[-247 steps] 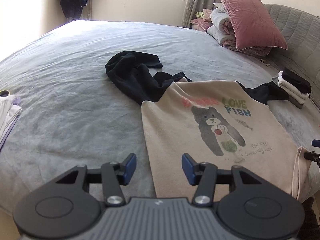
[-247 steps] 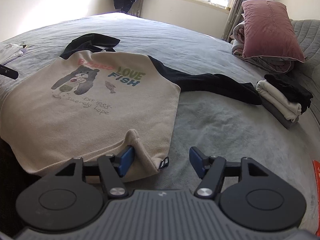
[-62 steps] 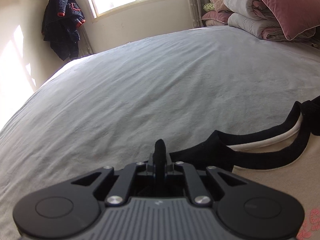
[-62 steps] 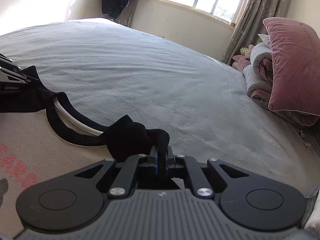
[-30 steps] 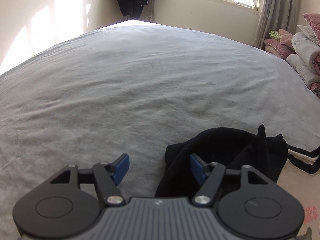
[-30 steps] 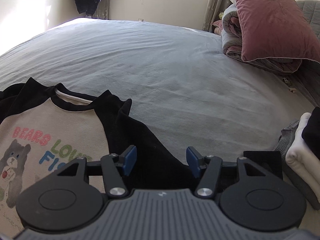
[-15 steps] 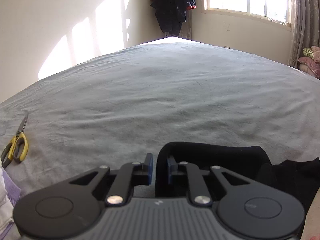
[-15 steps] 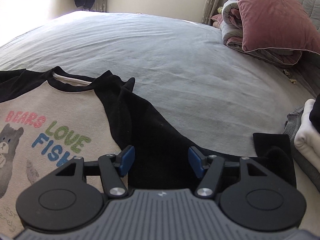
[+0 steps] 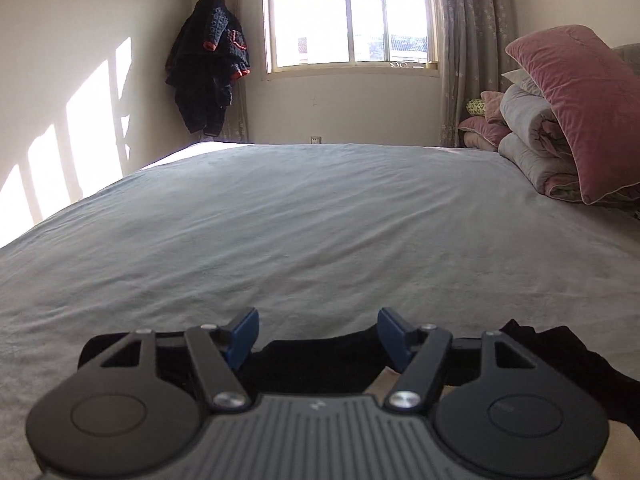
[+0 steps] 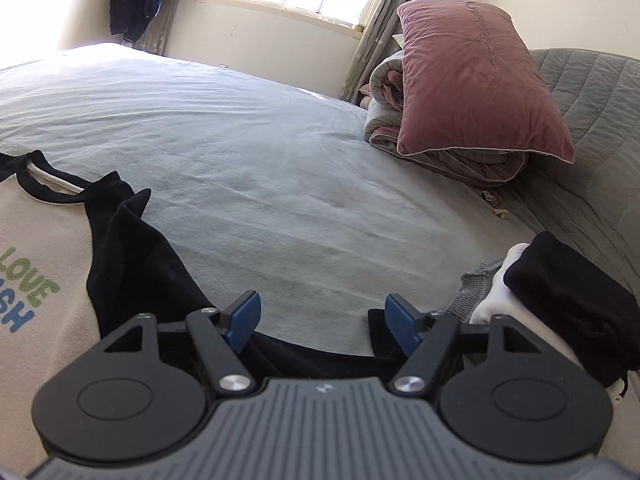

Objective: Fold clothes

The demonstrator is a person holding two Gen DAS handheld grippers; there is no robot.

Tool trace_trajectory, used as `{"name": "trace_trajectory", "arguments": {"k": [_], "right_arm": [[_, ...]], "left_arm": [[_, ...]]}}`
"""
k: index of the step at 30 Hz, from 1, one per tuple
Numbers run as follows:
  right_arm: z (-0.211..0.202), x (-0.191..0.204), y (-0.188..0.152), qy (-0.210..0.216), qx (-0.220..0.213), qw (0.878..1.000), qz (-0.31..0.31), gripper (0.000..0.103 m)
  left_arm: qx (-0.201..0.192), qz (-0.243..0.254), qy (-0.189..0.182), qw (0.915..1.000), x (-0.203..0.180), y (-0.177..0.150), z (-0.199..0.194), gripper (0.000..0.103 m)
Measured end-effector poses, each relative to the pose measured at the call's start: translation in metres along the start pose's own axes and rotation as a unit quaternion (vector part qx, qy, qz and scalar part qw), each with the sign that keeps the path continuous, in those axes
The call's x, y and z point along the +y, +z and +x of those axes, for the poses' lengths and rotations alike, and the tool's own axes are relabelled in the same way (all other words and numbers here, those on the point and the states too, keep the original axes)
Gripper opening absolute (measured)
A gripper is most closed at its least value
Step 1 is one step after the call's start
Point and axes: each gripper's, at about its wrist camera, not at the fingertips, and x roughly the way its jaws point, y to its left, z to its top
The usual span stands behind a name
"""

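Observation:
A cream sweatshirt (image 10: pixel 44 240) with a bear print and black sleeves lies flat on the grey bed (image 10: pixel 260 160). Its right black sleeve (image 10: pixel 132 248) runs out under my right gripper (image 10: pixel 322 316), whose jaws are opening; the pads touch nothing and bare sheet shows between them. In the left wrist view the other black sleeve (image 9: pixel 312 360) lies stretched across the bed (image 9: pixel 320 220) just below my left gripper (image 9: pixel 316 330). Those jaws are opening too, with the blue pads clear of the cloth.
A pink pillow (image 10: pixel 476 76) leans on rolled quilts (image 9: pixel 528 136) by the grey padded headboard (image 10: pixel 592 120). A stack of folded clothes (image 10: pixel 568 300) sits at the right bed edge, close to my right gripper. A dark jacket (image 9: pixel 208 80) hangs in the far corner.
Half a second ago my left gripper was shut on the black sleeve end; it has let go, risen and swung toward the window. My right gripper slid outward along the other sleeve, jaws wider.

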Motion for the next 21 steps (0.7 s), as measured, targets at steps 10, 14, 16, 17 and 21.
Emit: {"name": "trace_trajectory", "arguments": {"k": [10, 14, 16, 17, 21], "right_arm": [[0.024, -0.020, -0.031, -0.001, -0.008, 1.000, 0.002, 0.072], [0.017, -0.020, -0.027, 0.108, -0.045, 0.993, 0.029, 0.072], [0.018, -0.015, -0.028, 0.167, -0.048, 0.984, 0.037, 0.068], [0.018, -0.012, -0.028, 0.197, -0.050, 0.978, 0.040, 0.060], [0.024, -0.011, -0.028, 0.215, -0.024, 0.974, 0.063, 0.051]], "left_arm": [[0.027, -0.036, -0.115, 0.9923, -0.125, -0.022, 0.061, 0.066], [0.029, -0.042, -0.083, 0.9953, -0.134, -0.036, 0.083, 0.065], [0.041, -0.066, -0.087, 0.9932, -0.127, -0.043, 0.092, 0.064], [0.046, -0.074, -0.097, 0.9914, -0.122, -0.041, 0.096, 0.062], [0.040, -0.128, -0.150, 0.9795, -0.098, -0.039, 0.109, 0.051]]}}
